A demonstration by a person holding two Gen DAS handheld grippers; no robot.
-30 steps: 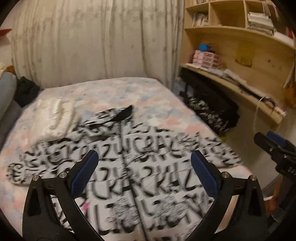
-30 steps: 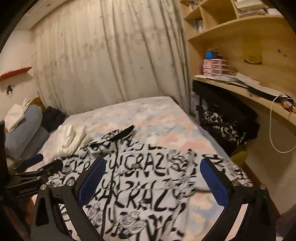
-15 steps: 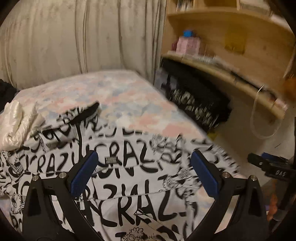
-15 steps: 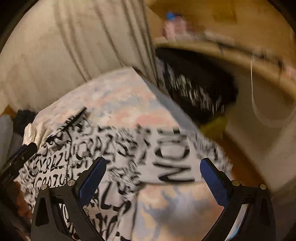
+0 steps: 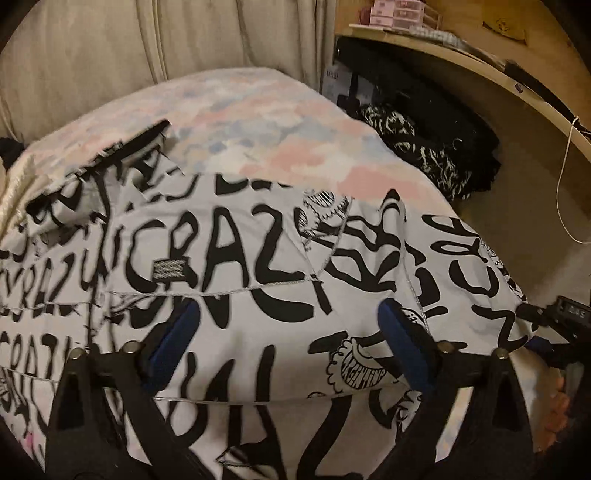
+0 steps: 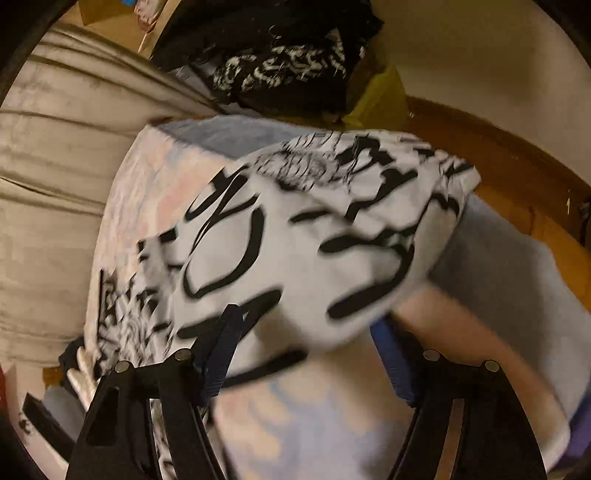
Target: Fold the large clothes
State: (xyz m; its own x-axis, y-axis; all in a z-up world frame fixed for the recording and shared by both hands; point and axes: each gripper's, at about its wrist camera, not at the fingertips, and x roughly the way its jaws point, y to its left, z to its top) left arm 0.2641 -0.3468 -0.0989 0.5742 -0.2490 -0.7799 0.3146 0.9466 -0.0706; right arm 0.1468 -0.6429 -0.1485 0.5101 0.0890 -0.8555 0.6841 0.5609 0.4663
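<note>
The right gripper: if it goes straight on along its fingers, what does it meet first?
Most likely the printed garment: the right gripper, jaws closing, points onto its sleeve, over the bed.

I am working in a bedroom of a home. I see a bed [image 5: 266, 122] with a pastel pink and blue sheet, and a pale curtain [image 5: 155, 40] hangs behind it. Beside the bed stands a curved wooden shelf [image 5: 491, 74] with small pink drawer boxes [image 5: 399, 14] on it. A heap of dark clothes [image 5: 424, 147] lies under the shelf, and the floor [image 6: 517, 177] is wooden.
</note>
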